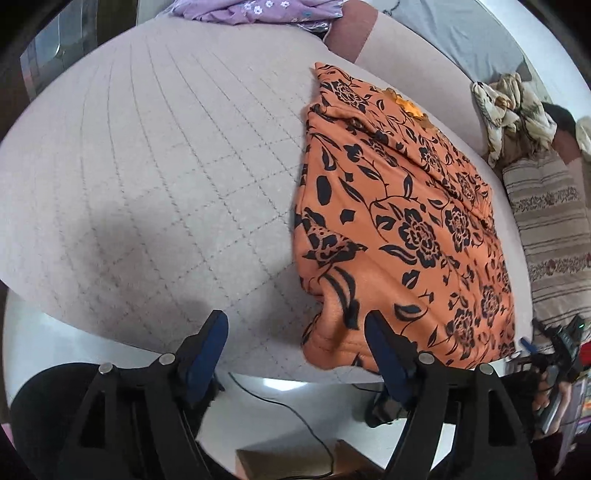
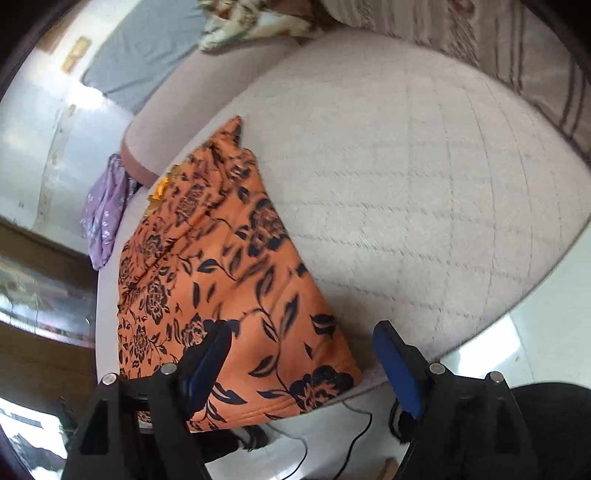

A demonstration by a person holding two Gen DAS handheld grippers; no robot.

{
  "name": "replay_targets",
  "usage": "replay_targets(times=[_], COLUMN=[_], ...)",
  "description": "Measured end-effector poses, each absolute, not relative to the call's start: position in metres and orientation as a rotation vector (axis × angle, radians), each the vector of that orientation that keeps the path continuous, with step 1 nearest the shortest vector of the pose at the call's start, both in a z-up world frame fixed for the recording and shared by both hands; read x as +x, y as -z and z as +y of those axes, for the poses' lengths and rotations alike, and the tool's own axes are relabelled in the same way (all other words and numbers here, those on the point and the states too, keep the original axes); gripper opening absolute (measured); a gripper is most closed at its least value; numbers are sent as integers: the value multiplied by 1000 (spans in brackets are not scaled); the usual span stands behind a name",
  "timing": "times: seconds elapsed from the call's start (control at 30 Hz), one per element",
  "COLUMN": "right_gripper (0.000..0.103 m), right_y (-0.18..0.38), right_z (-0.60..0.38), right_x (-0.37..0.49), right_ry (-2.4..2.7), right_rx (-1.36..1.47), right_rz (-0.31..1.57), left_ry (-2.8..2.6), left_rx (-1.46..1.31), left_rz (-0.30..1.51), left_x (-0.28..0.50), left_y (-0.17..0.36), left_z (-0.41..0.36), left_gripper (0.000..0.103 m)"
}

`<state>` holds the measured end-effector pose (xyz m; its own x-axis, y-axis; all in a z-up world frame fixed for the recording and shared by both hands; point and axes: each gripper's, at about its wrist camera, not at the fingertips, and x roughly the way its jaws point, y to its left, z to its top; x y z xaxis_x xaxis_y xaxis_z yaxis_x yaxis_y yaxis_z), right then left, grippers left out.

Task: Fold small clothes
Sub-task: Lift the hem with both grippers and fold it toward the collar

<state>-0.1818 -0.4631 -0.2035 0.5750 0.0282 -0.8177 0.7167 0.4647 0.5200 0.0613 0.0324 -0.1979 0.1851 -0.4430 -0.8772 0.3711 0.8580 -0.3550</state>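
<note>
An orange garment with a black flower print lies flat on the pale quilted cushion, folded lengthwise, its near hem at the cushion's front edge. My left gripper is open and empty, hovering above the garment's near left corner. In the right wrist view the same garment lies left of centre. My right gripper is open and empty above the garment's near right corner. The right gripper also shows in the left wrist view at the far right.
A purple flowered cloth lies at the far edge, also in the right wrist view. A crumpled cream patterned cloth and a striped cushion sit on the right. A black cable runs on the white floor below.
</note>
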Motion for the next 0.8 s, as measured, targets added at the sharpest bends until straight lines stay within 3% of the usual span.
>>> replay_targets(times=[0.13, 0.27, 0.3, 0.33, 0.37, 0.4, 0.43, 0.47, 0.5, 0.8], right_gripper=[80, 61, 59, 51, 32, 21, 13, 13, 13, 11], right_y=[220, 236, 233, 231, 229, 228, 228, 228, 227, 177], right_z=[-461, -441, -433, -427, -421, -418, -415, -411, -408, -427], right_x=[-170, -149, -145, -140, -137, -136, -135, -133, -132, -117], right_ry=[473, 486, 506, 509, 507, 494, 461, 424, 401, 190], right_rx=[1043, 944, 870, 815, 771, 765, 775, 783, 777, 930], right_rz=[922, 1051, 1064, 1090, 1107, 1112, 1119, 1124, 1125, 968], left_ry=[608, 649, 649, 650, 652, 656, 670, 689, 701, 876], left_rx=[-61, -46, -51, -57, -60, -65, -72, -73, -68, -56], left_rz=[1285, 1304, 1305, 1316, 1322, 1322, 1318, 1317, 1316, 1215], left_x=[61, 59, 59, 60, 61, 62, 62, 62, 61, 83], left_y=[206, 215, 217, 221, 222, 222, 222, 220, 219, 160], left_z=[16, 2, 2, 2, 3, 4, 4, 3, 1, -25], left_gripper=[77, 73, 68, 54, 43, 38, 26, 16, 14, 11])
